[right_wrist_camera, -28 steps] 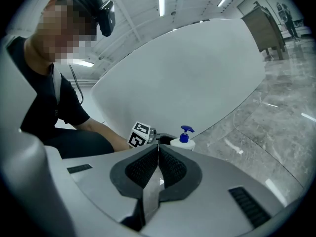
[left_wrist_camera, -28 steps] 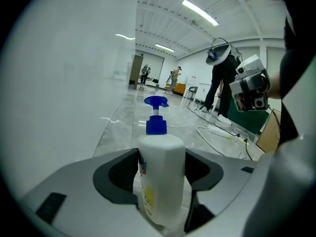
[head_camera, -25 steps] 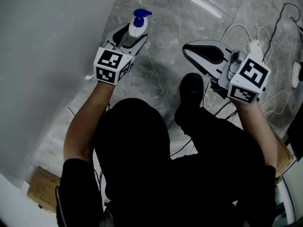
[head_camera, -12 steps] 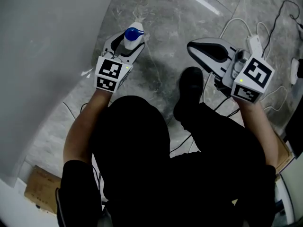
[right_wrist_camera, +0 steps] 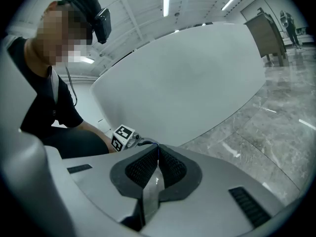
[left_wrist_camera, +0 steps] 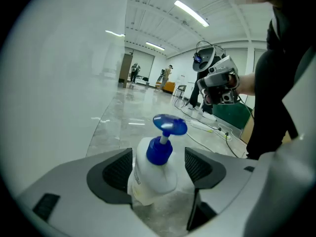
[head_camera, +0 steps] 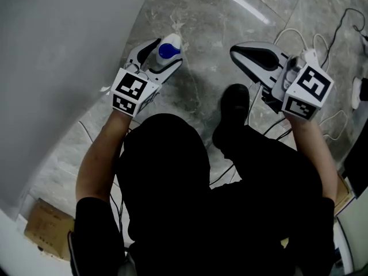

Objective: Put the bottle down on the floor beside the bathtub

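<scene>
Spread and lately opening wider, the left gripper's (left_wrist_camera: 158,164) jaws flank the white plastic pump bottle with a blue head (head_camera: 169,49), upright on the grey marble floor (head_camera: 213,27) at its edge beside the white bathtub wall (head_camera: 57,68); the right gripper's (right_wrist_camera: 158,163) jaws are pressed together, empty. The bottle looks light, smooth and easily tipped, best held round its body; white cables (head_camera: 287,36) and a black shoe (head_camera: 233,105) lie well apart.

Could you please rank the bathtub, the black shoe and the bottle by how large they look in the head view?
1. bathtub, though only partly in frame
2. black shoe
3. bottle, seen end-on from above
</scene>
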A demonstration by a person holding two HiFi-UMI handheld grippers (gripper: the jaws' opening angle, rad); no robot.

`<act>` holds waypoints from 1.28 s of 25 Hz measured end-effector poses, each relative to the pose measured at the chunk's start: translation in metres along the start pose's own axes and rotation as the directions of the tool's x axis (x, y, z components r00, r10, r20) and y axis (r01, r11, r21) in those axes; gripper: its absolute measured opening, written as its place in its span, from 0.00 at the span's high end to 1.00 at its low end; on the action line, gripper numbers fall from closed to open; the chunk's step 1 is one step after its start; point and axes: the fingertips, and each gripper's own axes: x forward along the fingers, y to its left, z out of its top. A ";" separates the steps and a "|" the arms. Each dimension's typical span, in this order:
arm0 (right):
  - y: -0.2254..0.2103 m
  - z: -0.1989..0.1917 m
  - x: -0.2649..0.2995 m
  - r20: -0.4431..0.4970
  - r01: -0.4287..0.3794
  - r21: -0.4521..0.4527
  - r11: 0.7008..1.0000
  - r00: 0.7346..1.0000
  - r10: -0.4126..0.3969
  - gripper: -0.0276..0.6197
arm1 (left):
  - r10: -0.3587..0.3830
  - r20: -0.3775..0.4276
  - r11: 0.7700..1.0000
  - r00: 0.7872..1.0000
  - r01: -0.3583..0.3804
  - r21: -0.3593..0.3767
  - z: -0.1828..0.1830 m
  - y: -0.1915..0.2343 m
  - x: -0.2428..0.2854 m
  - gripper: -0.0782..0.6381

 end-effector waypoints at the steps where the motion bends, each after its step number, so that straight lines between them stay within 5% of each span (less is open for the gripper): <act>1: -0.001 0.005 0.001 0.008 -0.003 -0.001 1.000 1.000 0.003 0.91 | 0.001 0.011 1.000 1.000 0.000 -0.002 0.006 0.000 -0.005 0.43; 5: -0.017 0.040 -0.002 0.050 0.044 -0.055 0.998 0.998 -0.041 0.91 | 0.050 0.031 0.998 0.998 -0.049 -0.047 0.033 0.004 -0.029 0.44; 10: -0.019 0.055 -0.017 -0.086 0.191 -0.262 0.946 0.972 -0.220 0.91 | 0.109 0.037 0.957 0.993 -0.095 -0.276 0.076 -0.002 -0.075 0.51; 14: 0.027 0.071 -0.050 -0.075 0.120 -0.085 0.989 0.989 -0.127 0.91 | 0.144 0.023 0.963 0.989 -0.135 -0.231 0.134 -0.027 -0.109 0.59; 19: 0.111 0.124 -0.080 -0.006 0.147 0.064 0.987 0.989 -0.147 0.91 | 0.128 0.075 0.976 0.989 -0.112 -0.187 0.230 -0.078 -0.172 0.69; 26: 0.258 0.224 -0.120 0.053 0.115 0.055 0.992 0.992 -0.118 0.91 | 0.230 0.128 0.972 0.965 -0.222 -0.073 0.345 -0.140 -0.300 0.86; 32: 0.367 0.262 -0.153 -0.016 0.128 0.086 0.988 0.992 -0.127 0.91 | 0.286 0.119 0.955 0.951 -0.273 -0.116 0.358 -0.194 -0.415 0.87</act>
